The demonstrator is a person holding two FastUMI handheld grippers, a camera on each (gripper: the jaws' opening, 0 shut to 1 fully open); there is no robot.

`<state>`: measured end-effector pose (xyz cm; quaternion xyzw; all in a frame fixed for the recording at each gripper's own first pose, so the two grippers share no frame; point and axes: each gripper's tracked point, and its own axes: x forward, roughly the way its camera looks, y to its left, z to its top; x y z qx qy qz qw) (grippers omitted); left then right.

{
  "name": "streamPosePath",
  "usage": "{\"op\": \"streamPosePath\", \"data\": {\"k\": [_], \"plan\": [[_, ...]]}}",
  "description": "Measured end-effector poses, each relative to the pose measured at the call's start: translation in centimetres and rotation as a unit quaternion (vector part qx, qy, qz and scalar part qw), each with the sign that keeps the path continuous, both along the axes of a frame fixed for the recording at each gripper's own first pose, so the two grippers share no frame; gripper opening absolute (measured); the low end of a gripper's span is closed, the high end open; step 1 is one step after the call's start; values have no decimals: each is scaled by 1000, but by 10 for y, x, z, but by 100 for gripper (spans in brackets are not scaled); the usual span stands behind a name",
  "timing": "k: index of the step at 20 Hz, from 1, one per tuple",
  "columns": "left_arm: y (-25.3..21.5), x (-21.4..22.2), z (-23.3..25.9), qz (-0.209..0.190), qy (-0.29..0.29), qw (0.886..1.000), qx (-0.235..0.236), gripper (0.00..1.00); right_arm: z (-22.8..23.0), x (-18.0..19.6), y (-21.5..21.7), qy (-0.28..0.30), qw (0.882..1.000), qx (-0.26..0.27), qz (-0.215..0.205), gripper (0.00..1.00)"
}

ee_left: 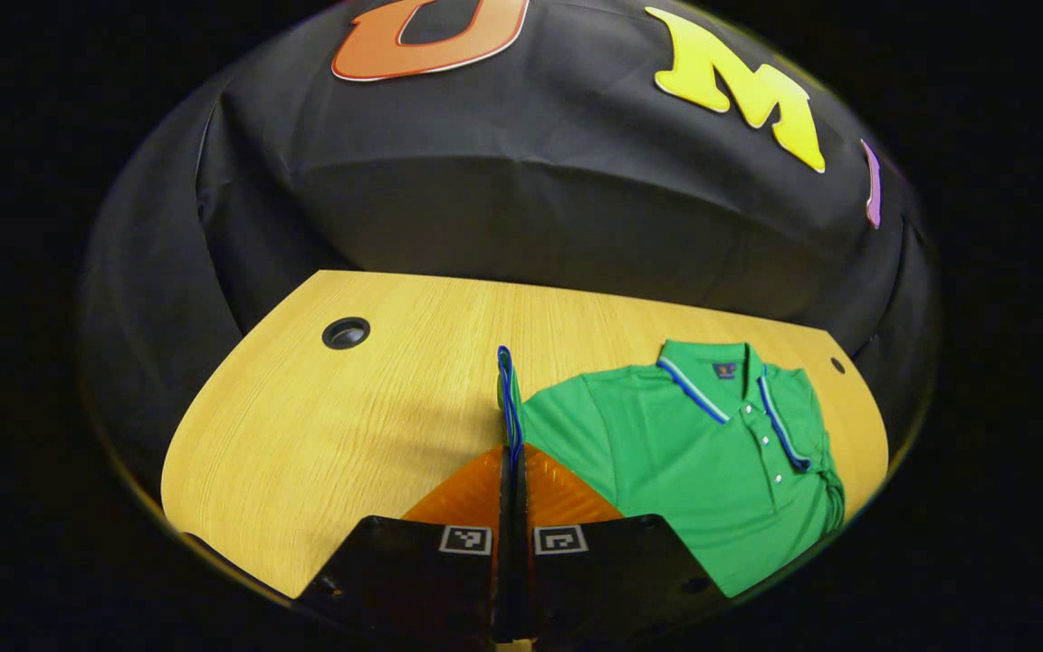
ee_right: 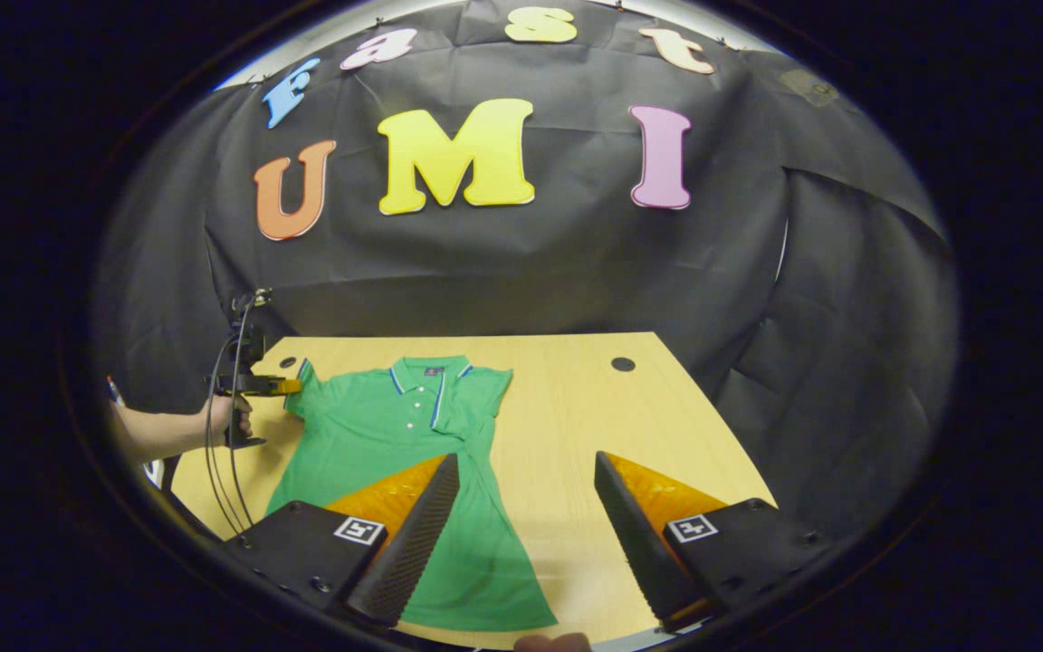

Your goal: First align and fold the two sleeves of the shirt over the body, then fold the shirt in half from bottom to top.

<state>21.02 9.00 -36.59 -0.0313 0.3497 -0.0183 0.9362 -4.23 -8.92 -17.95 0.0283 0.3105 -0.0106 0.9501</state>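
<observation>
Left gripper view: the left gripper [ee_left: 512,457] pinches the shirt's sleeve [ee_left: 508,389] by its striped cuff, lifted on edge just left of the body.

The shirt [ee_right: 377,435] lies face up on the wooden bench [ee_right: 567,426], collar toward the black cloth wall, its long axis running from the near edge to the far one. The pinched sleeve must travel rightward, toward the placket [ee_left: 770,435], to land on the body, so the left gripper is plainly the nearer one for this fold. In the right gripper view the right gripper [ee_right: 526,525] hangs spread and empty over the hem, one finger above the cloth and the other above bare wood. The shirt's right sleeve looks already folded in. The bench has a cable hole [ee_left: 346,332] near each far corner.
</observation>
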Motion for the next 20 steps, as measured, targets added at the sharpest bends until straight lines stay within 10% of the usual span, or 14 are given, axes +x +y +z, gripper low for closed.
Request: {"op": "streamPosePath", "data": {"k": [13,15,18,20], "plan": [[-148,4,24,-111,-28,993,24,7,18,-27,-30,-34,999,5,-36,94],[-168,2,18,-130,-31,990,34,18,19,-31,-35,-31,999,5,-38,94],[-173,-2,20,-132,-51,988,69,98,20,-33,-33,-30,999,2,-31,97],[-171,-12,30,-130,-57,987,81,98,18,-29,-26,-29,999,4,-18,97]]}}
